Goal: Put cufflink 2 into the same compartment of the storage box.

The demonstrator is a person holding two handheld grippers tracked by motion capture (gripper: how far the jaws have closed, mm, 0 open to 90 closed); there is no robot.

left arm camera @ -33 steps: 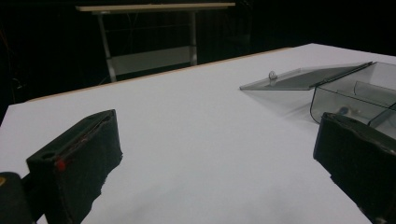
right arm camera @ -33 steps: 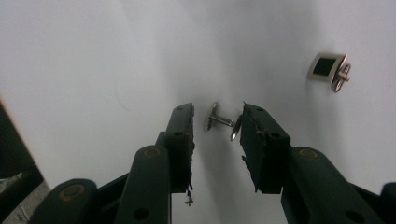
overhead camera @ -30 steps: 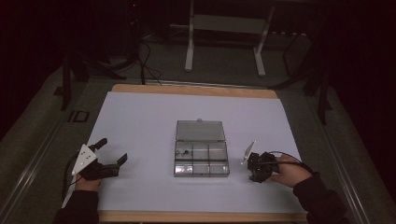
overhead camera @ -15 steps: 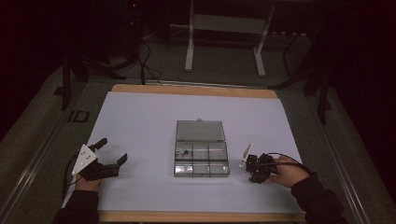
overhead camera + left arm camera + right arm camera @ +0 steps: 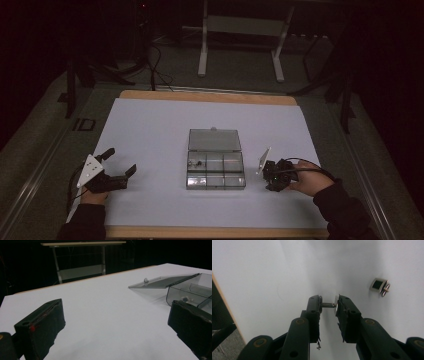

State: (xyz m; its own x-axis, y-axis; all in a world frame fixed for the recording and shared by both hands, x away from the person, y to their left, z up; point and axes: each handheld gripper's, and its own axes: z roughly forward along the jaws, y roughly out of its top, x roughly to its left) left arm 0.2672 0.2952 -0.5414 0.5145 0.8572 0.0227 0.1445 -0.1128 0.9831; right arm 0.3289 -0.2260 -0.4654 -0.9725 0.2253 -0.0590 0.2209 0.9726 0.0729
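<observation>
Between the right gripper's (image 5: 329, 305) jaw tips, low over the white table (image 5: 150, 130): a small metal pin (image 5: 328, 305), clamped end to end, long axis crosswise, 9 to 3 o'clock, head at 3. A second metal part (image 5: 379, 286) lies at 2 o'clock. Open compartment box (image 5: 215, 167) mid-table. Left gripper (image 5: 121, 167), at 8 o'clock, jaws wide apart, nothing between.
</observation>
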